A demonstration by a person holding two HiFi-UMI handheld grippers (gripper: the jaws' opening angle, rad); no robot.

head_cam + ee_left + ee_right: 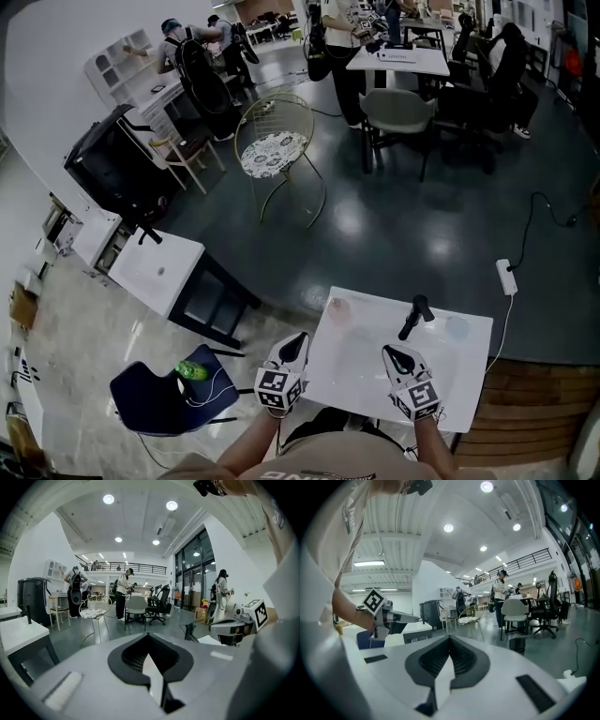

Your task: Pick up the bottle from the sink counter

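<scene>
The white sink counter point(375, 394) lies just below me, with a black faucet point(415, 317) standing on it. Near its far left corner is a pale, translucent bottle-like thing point(339, 309), seen from above and hard to make out. My left gripper point(298, 342) hovers at the counter's left edge, jaws together and empty. Over the counter's near middle my right gripper point(392, 354) is likewise closed on nothing. In the left gripper view the jaws point(149, 641) meet, and the right gripper point(229, 630) shows beside the faucet point(189, 631). The right gripper view shows its own jaws point(450, 644) closed.
A blue chair point(141, 394) with a green bottle point(192, 370) on it stands to the left. Beyond it is a second white table point(155, 272). A wire chair point(274, 150), office chairs and several people fill the far floor. A power strip point(507, 277) lies to the right.
</scene>
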